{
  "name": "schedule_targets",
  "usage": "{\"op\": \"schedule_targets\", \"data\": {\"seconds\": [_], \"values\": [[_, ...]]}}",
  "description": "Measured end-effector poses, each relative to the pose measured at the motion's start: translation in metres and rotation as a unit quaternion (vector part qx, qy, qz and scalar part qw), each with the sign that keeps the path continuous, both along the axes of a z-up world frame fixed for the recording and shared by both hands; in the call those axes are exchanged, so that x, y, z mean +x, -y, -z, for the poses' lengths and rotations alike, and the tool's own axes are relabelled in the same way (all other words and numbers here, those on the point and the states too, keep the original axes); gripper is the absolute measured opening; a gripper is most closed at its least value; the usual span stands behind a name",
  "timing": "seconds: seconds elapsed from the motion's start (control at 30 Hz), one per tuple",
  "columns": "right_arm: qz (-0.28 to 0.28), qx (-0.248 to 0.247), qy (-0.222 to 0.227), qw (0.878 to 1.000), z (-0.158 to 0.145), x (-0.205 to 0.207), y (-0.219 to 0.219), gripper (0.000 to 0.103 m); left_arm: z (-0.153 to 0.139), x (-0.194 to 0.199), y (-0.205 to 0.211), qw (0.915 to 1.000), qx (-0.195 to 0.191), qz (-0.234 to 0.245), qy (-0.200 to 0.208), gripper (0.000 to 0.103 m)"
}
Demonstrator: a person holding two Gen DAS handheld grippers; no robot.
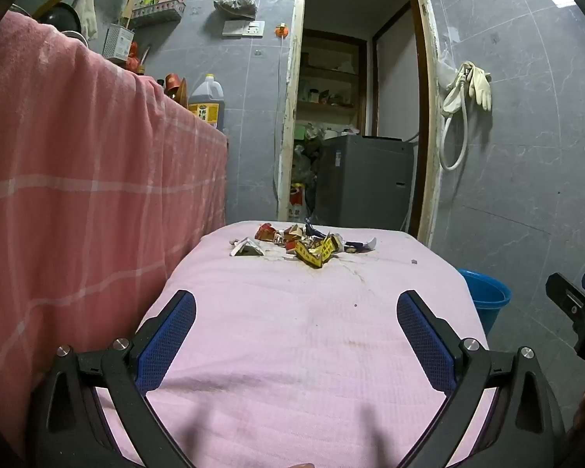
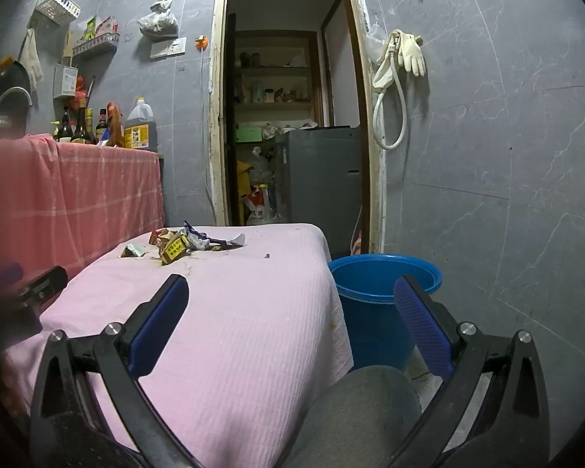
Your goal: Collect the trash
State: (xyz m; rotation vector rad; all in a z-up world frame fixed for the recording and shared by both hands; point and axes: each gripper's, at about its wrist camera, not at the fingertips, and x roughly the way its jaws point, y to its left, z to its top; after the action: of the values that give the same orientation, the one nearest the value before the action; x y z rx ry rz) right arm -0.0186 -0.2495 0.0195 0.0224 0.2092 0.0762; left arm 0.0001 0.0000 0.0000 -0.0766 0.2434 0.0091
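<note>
Pink cloth under both my grippers, trash heap far ahead of the fingers
Left gripper (image 1: pixel 296 312) spread to its widest, nothing between the blue pads (image 1: pixel 167 341), hovering over the pink cloth (image 1: pixel 292 351); crumpled wrappers (image 1: pixel 300 243) lie well beyond its fingertips, centred between them. Right gripper (image 2: pixel 292 308) equally wide and empty; from it the wrappers (image 2: pixel 183 243) sit far ahead, in line with its left finger, and the blue bucket (image 2: pixel 382 284) stands on the floor just behind its right finger (image 2: pixel 423 325), beside the cloth's edge
</note>
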Motion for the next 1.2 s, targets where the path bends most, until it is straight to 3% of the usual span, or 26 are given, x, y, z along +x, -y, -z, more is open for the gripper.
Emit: {"op": "schedule_targets", "data": {"seconds": [1.2], "values": [[-0.002,0.002,0.000,1.000,-0.0017,-0.0005,-0.0020,0.103,0.0001,-0.0001,0.0000,1.0000,-0.004,0.000,0.000,0.101]]}}
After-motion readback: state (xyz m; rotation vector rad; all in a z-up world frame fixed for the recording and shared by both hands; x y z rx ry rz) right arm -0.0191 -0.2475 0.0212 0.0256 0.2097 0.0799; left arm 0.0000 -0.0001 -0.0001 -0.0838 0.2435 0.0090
